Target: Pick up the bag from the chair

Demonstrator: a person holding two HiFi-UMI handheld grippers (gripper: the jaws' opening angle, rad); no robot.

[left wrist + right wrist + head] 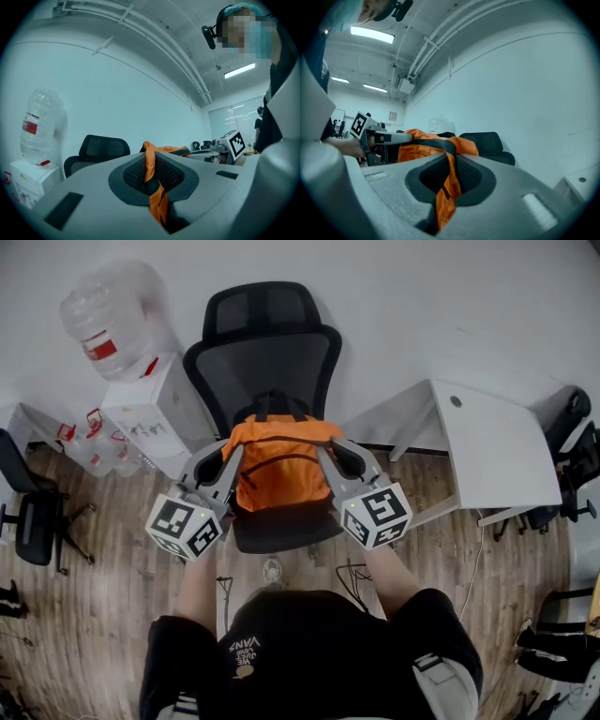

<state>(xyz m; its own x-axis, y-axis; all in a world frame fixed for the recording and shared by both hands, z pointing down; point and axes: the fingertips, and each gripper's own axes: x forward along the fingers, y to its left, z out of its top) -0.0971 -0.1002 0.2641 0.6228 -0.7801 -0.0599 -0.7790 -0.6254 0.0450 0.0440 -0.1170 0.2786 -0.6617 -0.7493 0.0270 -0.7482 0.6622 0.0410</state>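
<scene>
Head view is showing the left gripper [232, 463] and right gripper [328, 459] pinching two sides of the bag [279, 470] so neither side is sagging.

Bright, even room light; ceiling strip lamps [372, 33] glare; fisheye-bent edges.

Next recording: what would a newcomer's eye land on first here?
The bright orange bag, centre of the head view against the black office chair, grabs the eye first, with the left gripper and right gripper each shut on its fabric at either side. Next come the big clear water bottle on a white dispenser at upper left, and the white desk at right.
</scene>
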